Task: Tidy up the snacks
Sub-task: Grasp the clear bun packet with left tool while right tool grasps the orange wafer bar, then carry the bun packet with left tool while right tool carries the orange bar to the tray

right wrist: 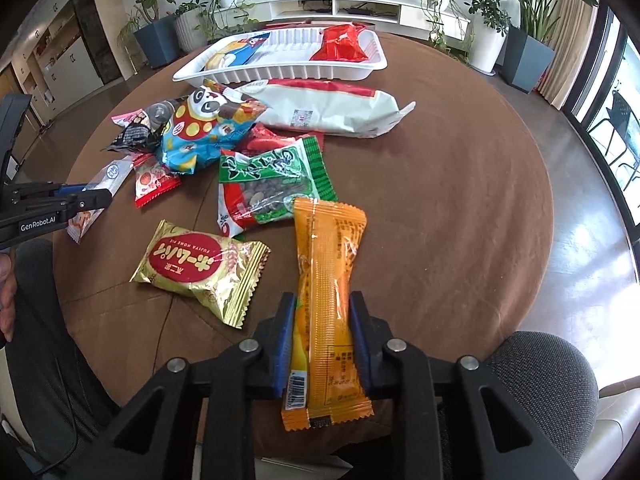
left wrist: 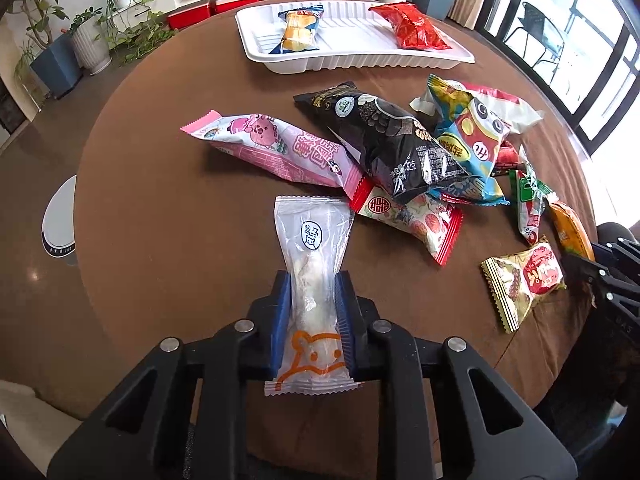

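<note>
Left gripper (left wrist: 314,304) was clamped on the clear-wrapped snack bar (left wrist: 316,280), blue pads squeezing its middle, bar lying lengthwise between the fingers near the tabletop's near edge. Right gripper (right wrist: 323,332) was clamped the same way on the orange snack bar (right wrist: 330,280), also at the near edge of the brown round table (right wrist: 460,200).

White tray (left wrist: 360,62) sat at the far edge, holding a blue-yellow packet (left wrist: 298,30) at its left end and a red packet (left wrist: 412,26) at its right end.

Rest of the snacks were heaped mid-table: pink packet (left wrist: 276,146) on the left, black bag (left wrist: 396,144) overlapping it, blue panda bag (right wrist: 204,136), long white-red bag (right wrist: 328,110) just in front of the tray, green-red bean packet (right wrist: 272,184) touching the orange bar's far end. Gold pie packet (right wrist: 200,270) lay alone near the front edge, just left of the right gripper, not touching it.
</note>
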Motion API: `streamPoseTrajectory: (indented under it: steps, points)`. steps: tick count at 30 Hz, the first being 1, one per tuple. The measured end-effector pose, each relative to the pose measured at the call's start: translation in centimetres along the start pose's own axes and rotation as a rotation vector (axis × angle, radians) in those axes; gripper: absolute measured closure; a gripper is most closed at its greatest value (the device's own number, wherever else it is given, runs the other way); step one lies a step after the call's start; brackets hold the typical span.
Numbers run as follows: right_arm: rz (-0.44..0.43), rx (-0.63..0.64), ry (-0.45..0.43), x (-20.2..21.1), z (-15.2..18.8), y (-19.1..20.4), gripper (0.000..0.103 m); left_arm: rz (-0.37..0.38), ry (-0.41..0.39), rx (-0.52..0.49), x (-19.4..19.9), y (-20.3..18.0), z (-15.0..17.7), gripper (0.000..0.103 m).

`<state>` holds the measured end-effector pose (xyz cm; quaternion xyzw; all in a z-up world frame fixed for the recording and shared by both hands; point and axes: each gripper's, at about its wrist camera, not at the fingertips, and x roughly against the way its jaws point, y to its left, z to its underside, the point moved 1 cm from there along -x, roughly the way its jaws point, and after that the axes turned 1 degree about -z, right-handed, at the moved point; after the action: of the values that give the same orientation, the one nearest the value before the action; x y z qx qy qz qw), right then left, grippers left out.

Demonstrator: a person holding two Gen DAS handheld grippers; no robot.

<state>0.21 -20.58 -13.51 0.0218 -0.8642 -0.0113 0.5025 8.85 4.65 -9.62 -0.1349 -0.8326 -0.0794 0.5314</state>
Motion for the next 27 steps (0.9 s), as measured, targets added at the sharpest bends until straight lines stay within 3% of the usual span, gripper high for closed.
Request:
streamPoseTrajectory:
  steps: [8,27]
  points:
    - [-0.041,-0.028,-0.002,0.2,-0.1,-0.5,0.084,0.032,0.000,0.023,0.5,0.5,0.7,0.084]
    - [-0.141,-0.096,-0.017,2.4,-0.7,-1.5,0.085,0.230,-0.051,0.138,4.5,1.3,2.5,0.084]
